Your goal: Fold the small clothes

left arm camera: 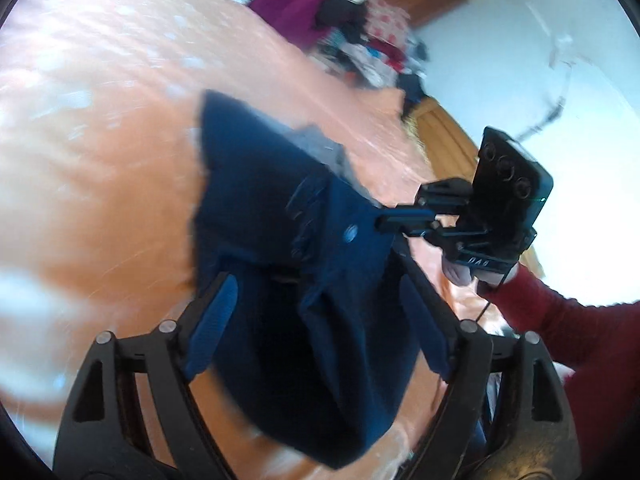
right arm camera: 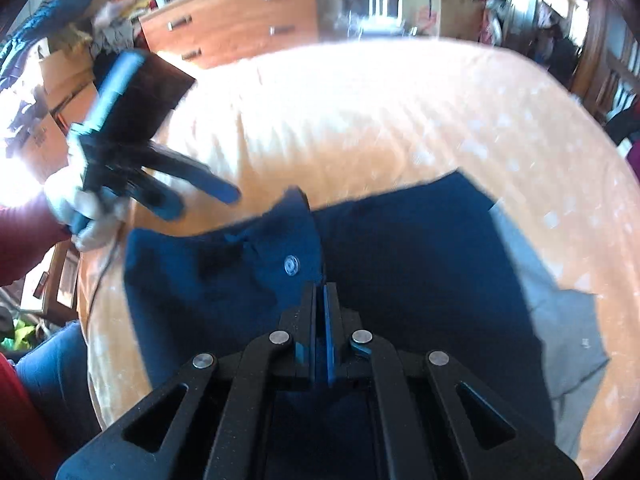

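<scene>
Small navy blue shorts (right arm camera: 420,256) with a metal snap button (right arm camera: 291,266) lie on an orange bed cover (right arm camera: 360,120); a grey inner lining (right arm camera: 560,320) shows at their right. My right gripper (right arm camera: 320,292) is shut on the waistband just below the button. My left gripper (right arm camera: 208,200) hovers open and empty above the bed, left of the shorts. In the left wrist view the shorts (left arm camera: 280,200) hang bunched between my left gripper's (left arm camera: 316,284) spread blue-padded fingers (left arm camera: 216,320), not clamped, and my right gripper (left arm camera: 384,222) pinches the fabric by the button (left arm camera: 350,234).
A pile of mixed clothes (left arm camera: 340,20) lies at the bed's far end. A wooden dresser (right arm camera: 240,20) and cardboard boxes (right arm camera: 52,120) stand beyond the bed on the left. The person's red sleeve (left arm camera: 580,340) and jeans (right arm camera: 52,372) are close by.
</scene>
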{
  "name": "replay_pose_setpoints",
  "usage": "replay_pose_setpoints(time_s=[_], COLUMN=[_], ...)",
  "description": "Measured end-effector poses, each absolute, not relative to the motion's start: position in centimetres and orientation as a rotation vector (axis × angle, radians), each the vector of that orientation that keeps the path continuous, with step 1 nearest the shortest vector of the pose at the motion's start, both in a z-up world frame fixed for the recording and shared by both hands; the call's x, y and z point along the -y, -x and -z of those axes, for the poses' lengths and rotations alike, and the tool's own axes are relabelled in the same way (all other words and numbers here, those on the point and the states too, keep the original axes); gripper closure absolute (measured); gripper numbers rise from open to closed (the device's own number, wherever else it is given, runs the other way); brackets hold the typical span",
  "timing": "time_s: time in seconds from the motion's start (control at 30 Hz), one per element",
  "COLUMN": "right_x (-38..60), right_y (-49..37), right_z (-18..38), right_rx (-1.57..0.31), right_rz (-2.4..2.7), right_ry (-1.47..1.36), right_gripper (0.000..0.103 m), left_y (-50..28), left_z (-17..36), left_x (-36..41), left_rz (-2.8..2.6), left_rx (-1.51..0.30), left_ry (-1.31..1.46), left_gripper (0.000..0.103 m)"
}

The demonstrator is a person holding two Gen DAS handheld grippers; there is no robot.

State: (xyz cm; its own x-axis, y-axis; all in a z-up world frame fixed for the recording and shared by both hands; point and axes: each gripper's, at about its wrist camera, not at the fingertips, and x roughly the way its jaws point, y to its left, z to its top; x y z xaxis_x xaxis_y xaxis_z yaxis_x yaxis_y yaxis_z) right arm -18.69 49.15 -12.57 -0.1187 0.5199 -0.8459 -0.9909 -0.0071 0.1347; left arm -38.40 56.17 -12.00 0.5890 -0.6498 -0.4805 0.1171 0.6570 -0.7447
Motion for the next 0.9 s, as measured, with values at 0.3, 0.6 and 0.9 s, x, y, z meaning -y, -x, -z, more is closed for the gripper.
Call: replay_pose_setpoints(time_s=[0.3,0.6,0.9], right_x=[-47.5,-42.6,-15.0], right_y=[20.3,16.0,7.1], right_z=[6.5,3.8,8.9], right_rx=[-0.787,-0.786,-1.076], right_rz=[-1.518,-1.354,-0.802], right_ry=[0.661,0.556,0.186], right_gripper=[0.098,0.088,0.055], left_y=[34.8,35.2,36.0], left_z=[8.8,5.9,5.9], left_x=[-54.0,-52.0,-52.2], left_rz=[0.642,0.651,0.63], left_rx=[-0.815,-0.711,-0.662], left_ry=[0.652,0.581,0.585], left_gripper=[0.033,0.088,0.088])
